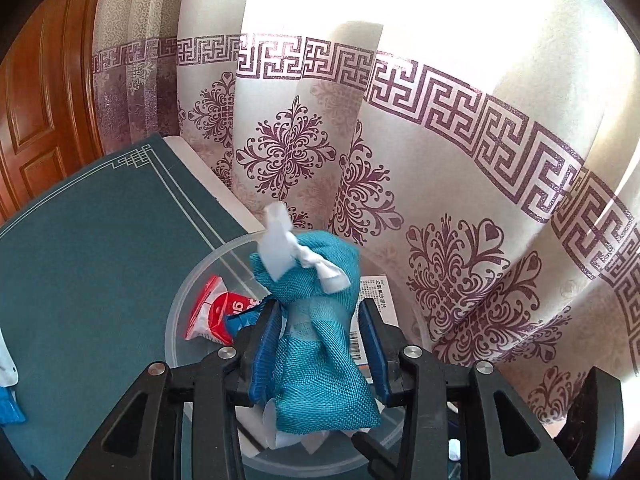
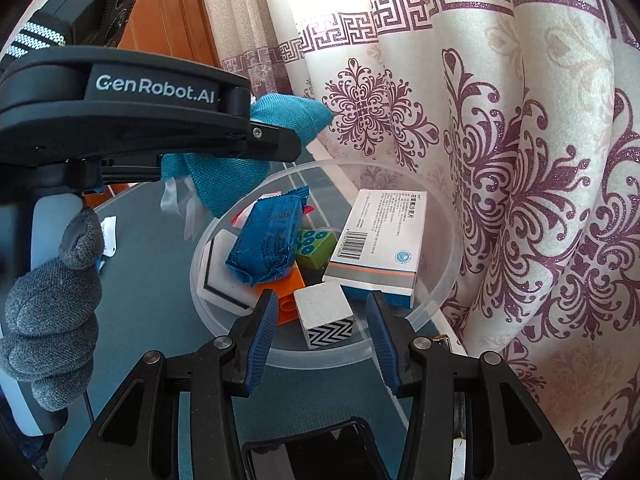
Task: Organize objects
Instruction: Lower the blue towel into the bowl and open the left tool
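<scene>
Door: brown panelled wood (image 1: pixel 36 120), far left, behind the desk.
Desk: flat teal top (image 1: pixel 92 240) with a thin pale border line.
Gloved hand: grey knit glove (image 2: pixel 48 320), wrapped around the handle of the left hand-held gripper.
Left hand-held gripper: (image 1: pixel 320 344) black frame with ribbed blue pads. The jaws stand at a narrow gap, and the pouch sits between them. The left pad lies against the cloth. Contact at the right pad cannot be confirmed.
Pouch: teal woven cloth (image 1: pixel 316 360), soft and lumpy, with white ribbon ties. It hangs above the bowl, at its left rim.
Bowl: clear round plastic (image 2: pixel 436 300), on the desk, just beside the curtain.
Bowl contents: 1 crinkled blue foil packet (image 2: pixel 268 240) on top. Under it are 1 white block with a black stripe (image 2: pixel 218 276), 1 orange brick (image 2: pixel 288 292) and 1 green cube with blue rings (image 2: pixel 316 248). 1 white cube with black zigzags (image 2: pixel 326 312) stands in front. 1 white carton with a barcode (image 2: pixel 380 240) leans on the right wall.
Right hand-held gripper: (image 2: pixel 322 332) jaws apart and empty, at the near rim, with the zigzag cube between the pad tips in view.
Curtain: cream fabric with purple key-pattern bands and floral motifs (image 2: pixel 520 180), falling in folds behind and right of the bowl.
</scene>
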The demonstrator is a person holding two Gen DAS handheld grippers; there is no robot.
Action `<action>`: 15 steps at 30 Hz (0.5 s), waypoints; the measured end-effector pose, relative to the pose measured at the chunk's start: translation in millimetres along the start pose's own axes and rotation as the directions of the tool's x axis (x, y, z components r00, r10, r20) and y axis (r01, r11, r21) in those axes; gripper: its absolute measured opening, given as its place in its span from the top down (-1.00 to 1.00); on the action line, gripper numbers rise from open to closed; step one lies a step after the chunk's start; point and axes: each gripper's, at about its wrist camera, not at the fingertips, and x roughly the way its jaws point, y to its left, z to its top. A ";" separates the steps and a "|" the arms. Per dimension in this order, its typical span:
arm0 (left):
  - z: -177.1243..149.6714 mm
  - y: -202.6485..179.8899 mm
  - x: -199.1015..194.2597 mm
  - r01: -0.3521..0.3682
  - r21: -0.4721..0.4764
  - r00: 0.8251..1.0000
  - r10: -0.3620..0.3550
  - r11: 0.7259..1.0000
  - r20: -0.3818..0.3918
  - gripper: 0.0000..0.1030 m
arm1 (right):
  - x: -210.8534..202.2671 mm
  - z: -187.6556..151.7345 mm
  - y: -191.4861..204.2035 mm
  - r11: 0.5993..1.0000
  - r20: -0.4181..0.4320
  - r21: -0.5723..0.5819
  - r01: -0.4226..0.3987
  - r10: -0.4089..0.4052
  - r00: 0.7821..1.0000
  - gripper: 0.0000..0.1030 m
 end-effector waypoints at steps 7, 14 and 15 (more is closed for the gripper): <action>-8.5 15.4 -7.7 -0.050 -0.018 0.997 0.051 0.999 0.061 -0.73 | 0.7 1.1 2.5 1.000 0.006 -0.004 0.003 -0.003 1.000 0.08; -12.8 23.2 -17.3 -0.120 -0.022 0.989 0.122 0.993 0.083 -0.79 | 2.9 2.3 10.1 1.000 0.012 -0.013 0.000 0.000 1.000 0.07; -14.2 23.4 -18.4 -0.131 -0.019 0.987 0.132 0.991 0.087 -0.80 | 1.8 2.0 8.4 1.000 0.012 -0.013 0.000 0.001 1.000 0.07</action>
